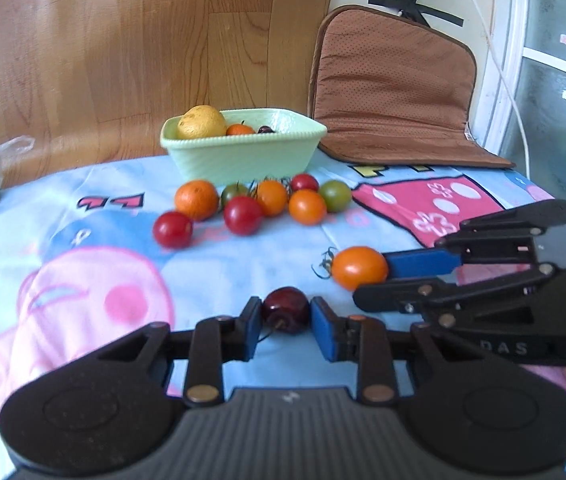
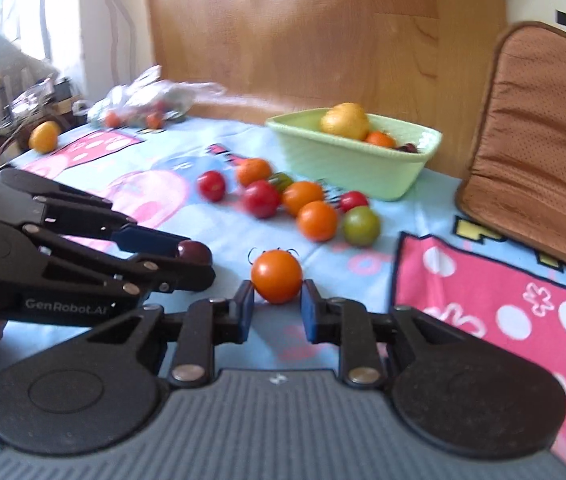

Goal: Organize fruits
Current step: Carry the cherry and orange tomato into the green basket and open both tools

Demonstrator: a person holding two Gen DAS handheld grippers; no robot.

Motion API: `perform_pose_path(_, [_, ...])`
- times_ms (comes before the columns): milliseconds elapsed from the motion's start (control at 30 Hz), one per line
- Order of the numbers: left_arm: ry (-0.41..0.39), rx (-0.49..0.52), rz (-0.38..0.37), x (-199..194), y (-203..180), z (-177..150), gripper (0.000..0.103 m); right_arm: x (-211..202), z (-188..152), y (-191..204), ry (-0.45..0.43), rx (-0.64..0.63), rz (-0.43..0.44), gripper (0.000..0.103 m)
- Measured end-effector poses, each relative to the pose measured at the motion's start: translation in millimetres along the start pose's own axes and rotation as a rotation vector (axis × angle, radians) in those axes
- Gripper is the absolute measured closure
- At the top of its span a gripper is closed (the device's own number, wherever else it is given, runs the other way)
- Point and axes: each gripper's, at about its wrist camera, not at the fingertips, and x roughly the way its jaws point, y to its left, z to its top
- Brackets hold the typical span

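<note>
Closing in on two loose fruits at once: the left hand-held gripper [image 1: 286, 316] is bracketing a dark red cherry [image 1: 286, 309] on the tabletop [image 1: 211, 272], its blue pads [image 1: 252, 330] sitting just beside the fruit on either side, slightly apart, with contact too close to call. The right hand-held gripper [image 2: 277, 305] is flanking an orange tomato [image 2: 277, 277] in the same way, jaws part open and small gaps showing on both sides, so nothing is lifted yet. Judging from the green bowl [image 1: 243, 156] already holding fruit, the step in hand is pick-up for transfer into it. The next move is calling for a gentle squeeze on each, since both are round and likely to roll or bruise, then a lift and a carry over the cluster to the bowl at the back. Counting in the bowl: one yellow lemon [image 1: 202, 121], one orange fruit, one dark cherry. Counting in the cluster before the bowl: three red, three orange, two green. More fruit is lying by a plastic bag [image 2: 151, 96] at the far edge, too blurred to count.
</note>
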Motion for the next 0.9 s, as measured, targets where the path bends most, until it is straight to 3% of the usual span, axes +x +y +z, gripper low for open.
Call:
perform_pose_path(233, [-0.018, -0.015, -0.027, -38, -3, -30, 0.076, -39, -28, 38, -0.001, -0.029, 0.071, 0.075])
perform_pose_path(333, [-0.038, 0.014, -0.01, -43, -8, -39, 0.075, -43, -35, 52, -0.014, -0.068, 0.045, 0.073])
perform_pose_path(433, [-0.048, 0.01, -0.004, -43, -9, -40, 0.075, -39, -33, 58, -0.02, -0.08, 0.021, 0.052])
perform_pose_path(500, [-0.059, 0.001, -0.009, -44, -7, -42, 0.075, -36, -32, 62, -0.023, -0.094, 0.01, 0.048])
perform_pose_path(800, [-0.08, -0.049, -0.034, -47, 2, -46, 0.075, -28, -29, 67, -0.031, -0.127, -0.014, 0.05])
perform_pose_path(900, [-0.08, -0.055, -0.045, -48, 3, -45, 0.075, -30, -30, 66, -0.031, -0.101, 0.008, 0.071])
